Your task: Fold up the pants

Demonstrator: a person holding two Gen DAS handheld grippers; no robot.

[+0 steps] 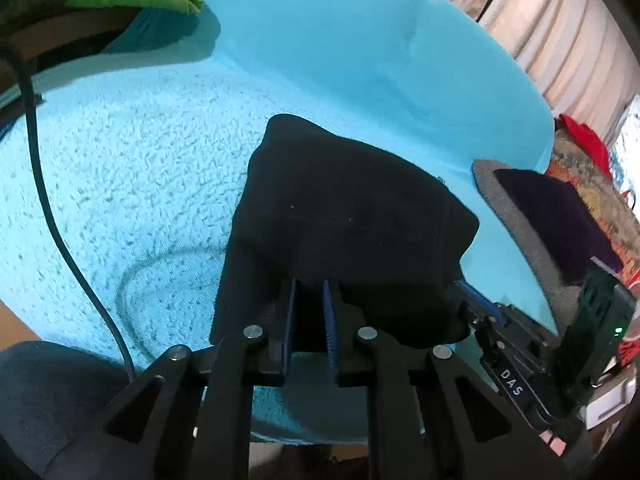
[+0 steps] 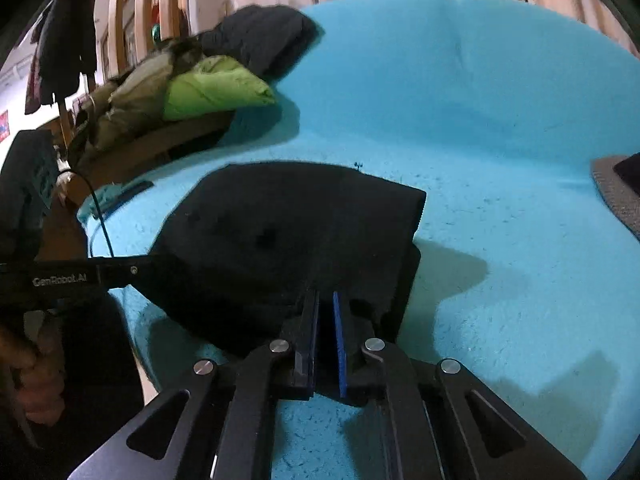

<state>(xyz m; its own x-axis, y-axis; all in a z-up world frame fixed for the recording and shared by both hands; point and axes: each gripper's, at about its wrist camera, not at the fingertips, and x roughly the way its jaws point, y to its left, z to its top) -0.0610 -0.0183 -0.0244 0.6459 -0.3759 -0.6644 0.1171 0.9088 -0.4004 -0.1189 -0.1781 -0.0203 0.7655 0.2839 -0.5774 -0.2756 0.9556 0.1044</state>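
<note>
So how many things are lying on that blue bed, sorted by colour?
Black: 2, the pants both grippers hold and a bundle at the back
Green: 1, a puffy jacket
Grey: 1, a mat at the edge
Total: 4

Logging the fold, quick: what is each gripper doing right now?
Left gripper: closed on the black pants.
Right gripper: closed on the pants too.

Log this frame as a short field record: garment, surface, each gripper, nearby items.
garment: black pants, folded into a compact bundle
surface: turquoise fleece blanket
left gripper: shut on the bundle's near edge
right gripper: shut on the bundle's near edge, toward its right end
nearby: green jacket at far left; grey cushion on the right
fold state: bundle held at both near corners
</note>
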